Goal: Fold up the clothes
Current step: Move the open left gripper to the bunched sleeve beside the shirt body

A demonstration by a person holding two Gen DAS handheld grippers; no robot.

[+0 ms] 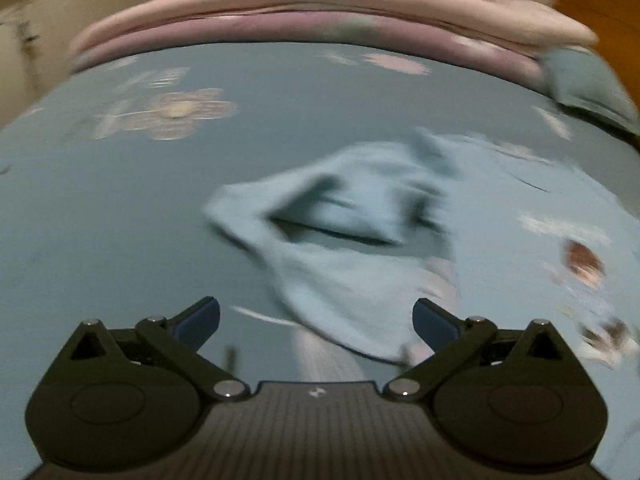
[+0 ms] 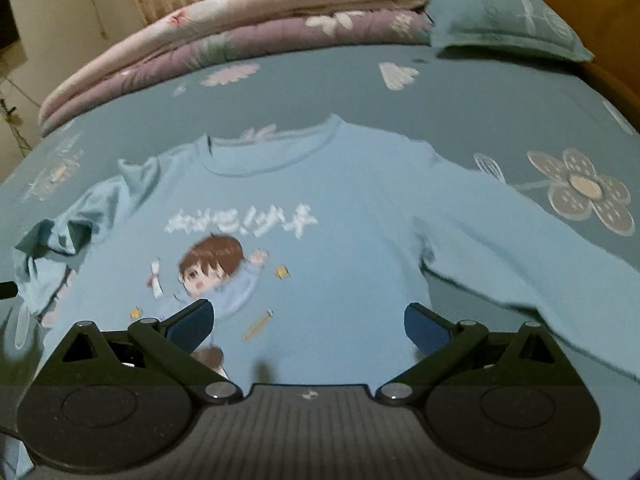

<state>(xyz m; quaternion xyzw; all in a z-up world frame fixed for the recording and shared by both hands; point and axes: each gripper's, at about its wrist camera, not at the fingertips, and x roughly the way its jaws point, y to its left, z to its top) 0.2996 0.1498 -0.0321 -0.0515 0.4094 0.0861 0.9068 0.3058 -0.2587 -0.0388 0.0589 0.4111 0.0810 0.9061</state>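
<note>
Both tools stand with jaws wide and nothing between them: my left tool (image 1: 316, 322) hovers over the rumpled sleeve (image 1: 344, 240), my right tool (image 2: 308, 326) over the chest print of the light blue sweatshirt (image 2: 320, 200). That sweatshirt lies face up on the bed (image 2: 480, 92), one sleeve stretched out on the right of the view, the other bunched up. I judge the folding barely begun — next I need to pinch the crumpled sleeve's cuff and draw it flat across the body.
</note>
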